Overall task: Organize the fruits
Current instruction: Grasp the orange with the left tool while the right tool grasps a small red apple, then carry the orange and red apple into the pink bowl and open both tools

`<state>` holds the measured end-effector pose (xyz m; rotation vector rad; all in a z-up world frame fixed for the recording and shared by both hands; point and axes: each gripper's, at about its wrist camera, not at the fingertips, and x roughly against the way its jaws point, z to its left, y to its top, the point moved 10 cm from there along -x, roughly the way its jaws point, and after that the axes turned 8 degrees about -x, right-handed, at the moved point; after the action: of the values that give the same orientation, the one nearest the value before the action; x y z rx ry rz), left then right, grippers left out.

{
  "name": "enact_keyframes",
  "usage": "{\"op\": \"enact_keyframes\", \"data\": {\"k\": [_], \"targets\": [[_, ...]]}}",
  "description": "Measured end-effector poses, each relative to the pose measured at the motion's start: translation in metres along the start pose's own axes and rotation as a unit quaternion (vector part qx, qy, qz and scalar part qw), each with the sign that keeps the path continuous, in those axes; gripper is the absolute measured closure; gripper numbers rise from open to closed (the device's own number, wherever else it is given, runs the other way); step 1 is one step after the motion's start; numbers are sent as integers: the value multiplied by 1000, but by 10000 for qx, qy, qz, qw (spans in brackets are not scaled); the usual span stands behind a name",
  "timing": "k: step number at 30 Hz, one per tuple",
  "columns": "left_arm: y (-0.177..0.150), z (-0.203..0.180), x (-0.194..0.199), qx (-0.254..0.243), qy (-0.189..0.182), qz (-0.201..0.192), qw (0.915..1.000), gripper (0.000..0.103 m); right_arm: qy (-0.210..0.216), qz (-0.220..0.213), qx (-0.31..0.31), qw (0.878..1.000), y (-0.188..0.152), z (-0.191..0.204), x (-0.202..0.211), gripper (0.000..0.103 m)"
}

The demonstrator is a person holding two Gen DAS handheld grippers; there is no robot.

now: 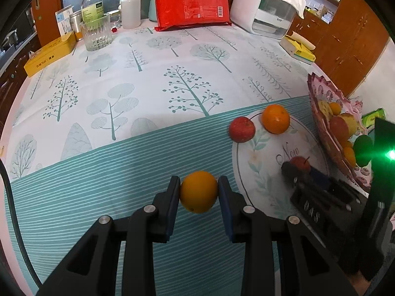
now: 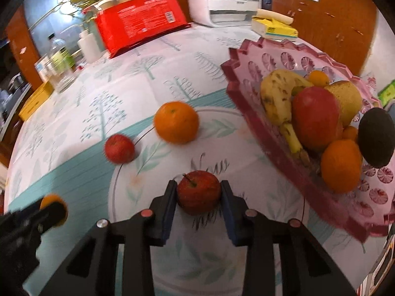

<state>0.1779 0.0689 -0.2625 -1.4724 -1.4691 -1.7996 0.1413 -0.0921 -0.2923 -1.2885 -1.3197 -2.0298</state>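
I'm pinching orange point(image 1: 198, 192) w/ left gripper point(image 1: 199, 192), apple point(image 2: 199, 192) w/ right gripper point(image 2: 199, 193); both round, probably slippery, so gripping mid-width.

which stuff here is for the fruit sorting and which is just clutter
Job: orange in left claw; apple in right claw; loose orange; small apple; pink fruit tray.
Clutter: red packet; glass cup; yellow box; tissue pack.

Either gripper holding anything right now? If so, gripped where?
Both. Left gripper clamps the yellow-orange citrus across its sides at the widest part. Right gripper clamps the red apple across its sides, stem pointing up.
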Motion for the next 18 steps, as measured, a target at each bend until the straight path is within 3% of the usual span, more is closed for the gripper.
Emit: {"op": "enact_keyframes", "data": {"k": [8,18], "targets": [[7,-27,27,-247,-97,-112,9996,73,354,-363,627,9967,-3,9,61,68],[51,-100,82,-762,-525,-611,9938,73,115,-1241,441,9912,48,-40,155,68]]}}
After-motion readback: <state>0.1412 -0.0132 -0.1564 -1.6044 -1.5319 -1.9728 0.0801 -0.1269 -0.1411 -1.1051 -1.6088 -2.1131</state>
